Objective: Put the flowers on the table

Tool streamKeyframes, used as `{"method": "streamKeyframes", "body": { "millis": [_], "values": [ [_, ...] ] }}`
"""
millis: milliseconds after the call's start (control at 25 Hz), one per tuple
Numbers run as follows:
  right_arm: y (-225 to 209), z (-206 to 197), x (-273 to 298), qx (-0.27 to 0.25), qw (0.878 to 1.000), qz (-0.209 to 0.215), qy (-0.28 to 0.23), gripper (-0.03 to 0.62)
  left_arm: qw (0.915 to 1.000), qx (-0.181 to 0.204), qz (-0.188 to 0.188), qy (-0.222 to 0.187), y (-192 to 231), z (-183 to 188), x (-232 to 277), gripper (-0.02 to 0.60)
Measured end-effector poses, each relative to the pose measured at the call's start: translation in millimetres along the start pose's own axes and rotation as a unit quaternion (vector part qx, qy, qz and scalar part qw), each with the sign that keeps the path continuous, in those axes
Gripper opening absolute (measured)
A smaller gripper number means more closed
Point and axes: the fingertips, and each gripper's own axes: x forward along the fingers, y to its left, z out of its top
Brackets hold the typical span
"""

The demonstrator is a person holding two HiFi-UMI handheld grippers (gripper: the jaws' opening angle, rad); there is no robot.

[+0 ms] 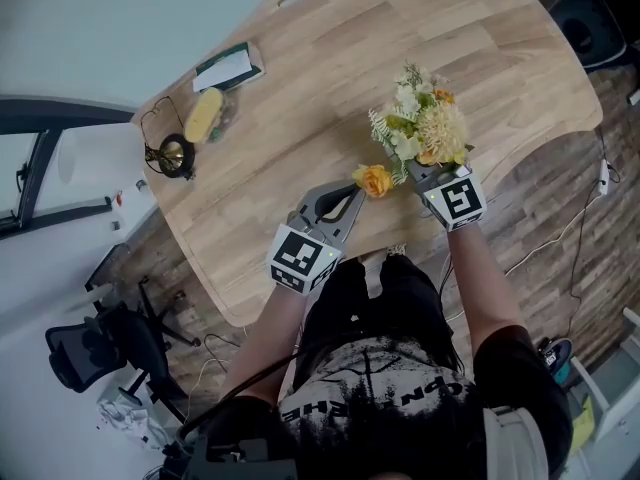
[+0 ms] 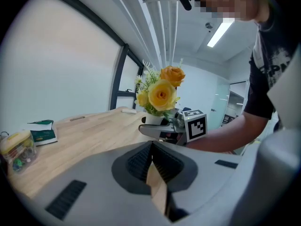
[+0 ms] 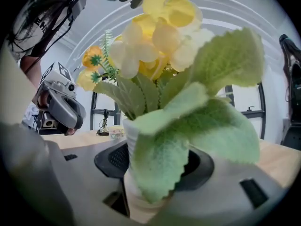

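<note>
potted flowers (image 3: 155,69), clamped between right gripper (image 3: 153,166) fingers (image 3: 111,160)

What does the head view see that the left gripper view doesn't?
Only the head view: the black office chair and the brown floor. Only the left gripper view: the ceiling light and the dark window frame. Both: the flowers held in the right tongs, the left tongs and the wooden table.

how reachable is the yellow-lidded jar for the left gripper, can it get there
Likely yes: the left gripper is empty, jaws together, and only bare table lies between it and the jar; it would need to open first.
</note>
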Motion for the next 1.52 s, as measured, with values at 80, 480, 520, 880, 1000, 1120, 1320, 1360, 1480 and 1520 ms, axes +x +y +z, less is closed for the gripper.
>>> {"method": "streamKeyframes", "body": {
  "millis": [80, 480, 520, 880, 1000, 1120, 1320, 1360, 1480, 1520],
  "values": [
    [0, -2, 0, 0.006, 1.000, 0.001, 0.002, 0.249, 1.0000, 0.000, -0.001, -0.001, -1, 0, 0, 0.014],
    [-2, -10, 3, 0.020, 0.999, -0.012, 0.022, 0.293, 0.9999, 0.001, 0.002, -0.014, -3, 6, -3, 0.012],
    [-2, -10, 2, 0.020, 0.999, -0.013, 0.023, 0.298, 0.9999, 0.001, 0.003, -0.016, -3, 7, -3, 0.014],
    [-4, -12, -15, 0.025, 0.999, -0.014, 0.033, 0.304, 0.9997, -0.002, 0.004, -0.024, -5, 11, 1, 0.014],
    [-2, -18, -27, 0.032, 0.998, -0.016, 0.044, 0.304, 0.9997, 0.001, -0.001, -0.026, -9, 12, 4, 0.014],
    [2, -26, -41, 0.037, 0.997, -0.019, 0.064, 0.304, 0.9997, 0.004, -0.007, -0.024, -15, 9, 4, 0.014],
    [0, -26, -69, 0.035, 0.994, -0.021, 0.099, 0.304, 0.9995, 0.008, -0.013, -0.029, -24, 13, 1, 0.014],
    [0, -24, -75, 0.036, 0.994, -0.020, 0.103, 0.304, 0.9994, 0.010, -0.014, -0.032, -26, 15, 0, 0.014],
    [-1, -10, -91, 0.042, 0.993, -0.022, 0.107, 0.302, 0.9989, 0.017, -0.012, -0.042, -29, 26, -7, 0.014],
    [-2, -3, -97, 0.046, 0.993, -0.025, 0.106, 0.302, 0.9987, 0.019, -0.011, -0.046, -30, 30, -9, 0.014]
  ]
}}
